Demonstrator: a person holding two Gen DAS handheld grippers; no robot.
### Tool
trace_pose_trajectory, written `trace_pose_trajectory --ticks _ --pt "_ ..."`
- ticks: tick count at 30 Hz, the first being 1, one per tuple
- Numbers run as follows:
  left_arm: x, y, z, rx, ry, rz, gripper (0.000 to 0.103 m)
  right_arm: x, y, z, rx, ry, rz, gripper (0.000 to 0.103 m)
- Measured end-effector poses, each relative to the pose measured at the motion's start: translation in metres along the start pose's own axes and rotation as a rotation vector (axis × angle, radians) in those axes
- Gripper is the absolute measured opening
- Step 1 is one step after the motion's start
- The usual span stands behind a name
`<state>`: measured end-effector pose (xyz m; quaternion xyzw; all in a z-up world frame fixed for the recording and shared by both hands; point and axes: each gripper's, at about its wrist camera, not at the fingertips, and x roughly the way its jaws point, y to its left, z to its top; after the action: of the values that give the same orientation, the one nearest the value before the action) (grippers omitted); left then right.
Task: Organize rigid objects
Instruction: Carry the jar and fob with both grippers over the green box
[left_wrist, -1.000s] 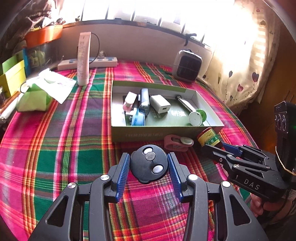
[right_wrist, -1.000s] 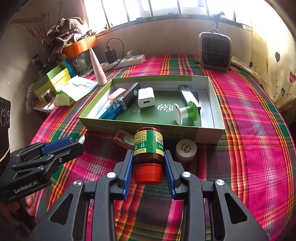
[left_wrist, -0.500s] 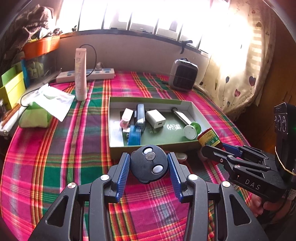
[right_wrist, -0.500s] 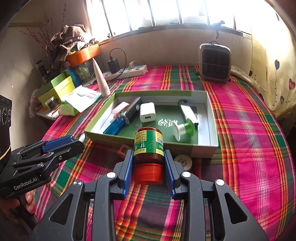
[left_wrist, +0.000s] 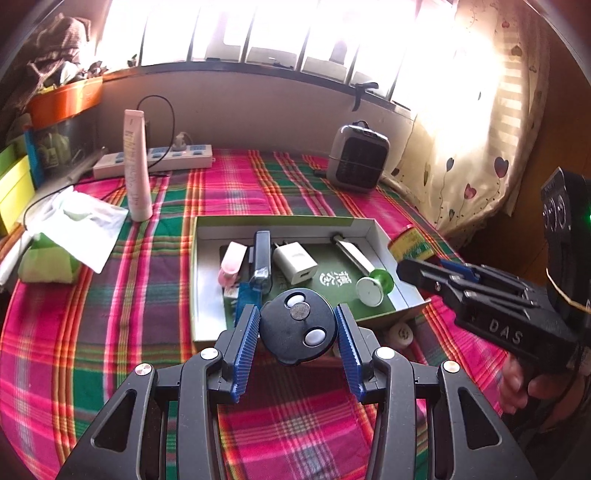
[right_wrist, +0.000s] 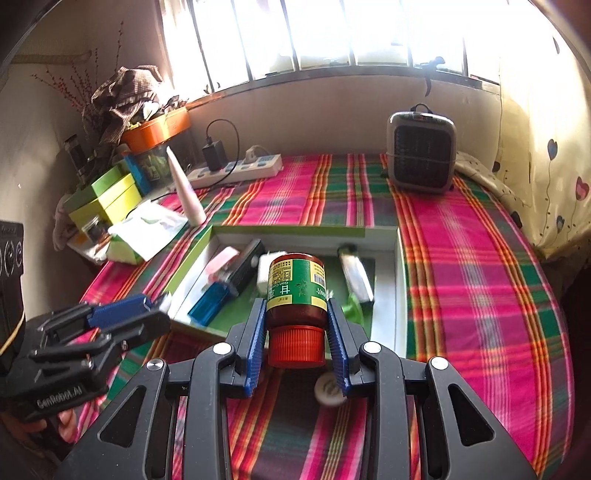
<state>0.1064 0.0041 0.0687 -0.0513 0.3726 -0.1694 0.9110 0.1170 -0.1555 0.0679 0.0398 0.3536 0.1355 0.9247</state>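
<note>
My left gripper (left_wrist: 297, 330) is shut on a round black key fob (left_wrist: 298, 326) with two pale buttons, held above the near edge of the open green box (left_wrist: 207, 280). My right gripper (right_wrist: 296, 328) is shut on a brown bottle (right_wrist: 297, 291) with a green label and red cap, held above the box (right_wrist: 400, 280). The box holds a white charger (left_wrist: 294, 263), a pink item (left_wrist: 232, 264), a blue item (left_wrist: 248, 295), a dark stick (left_wrist: 261, 254) and a green spool (left_wrist: 373, 287). A small white round jar (left_wrist: 400, 334) sits on the plaid cloth in front of the box.
A grey heater (left_wrist: 357, 162) stands at the back right. A power strip (left_wrist: 155, 160) and an upright pink tube (left_wrist: 137, 173) stand at the back left. A green tissue pack (left_wrist: 51, 258) and yellow-green boxes (right_wrist: 107, 201) lie at the left.
Both grippers have risen and moved forward with their objects, so the box now lies below them. A pink item in front of the box is now hidden.
</note>
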Motion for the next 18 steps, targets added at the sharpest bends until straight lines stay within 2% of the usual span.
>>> trace_pose_trajectory --ticks 10,18 --pt "0.023 -0.004 0.017 0.008 0.021 -0.008 0.041 0.025 -0.016 0.032 -0.003 0.021 -0.007 0.033" --pt "0.043 -0.005 0.021 0.011 0.051 -0.004 0.041 0.056 -0.021 0.041 -0.007 0.083 0.020 0.033"
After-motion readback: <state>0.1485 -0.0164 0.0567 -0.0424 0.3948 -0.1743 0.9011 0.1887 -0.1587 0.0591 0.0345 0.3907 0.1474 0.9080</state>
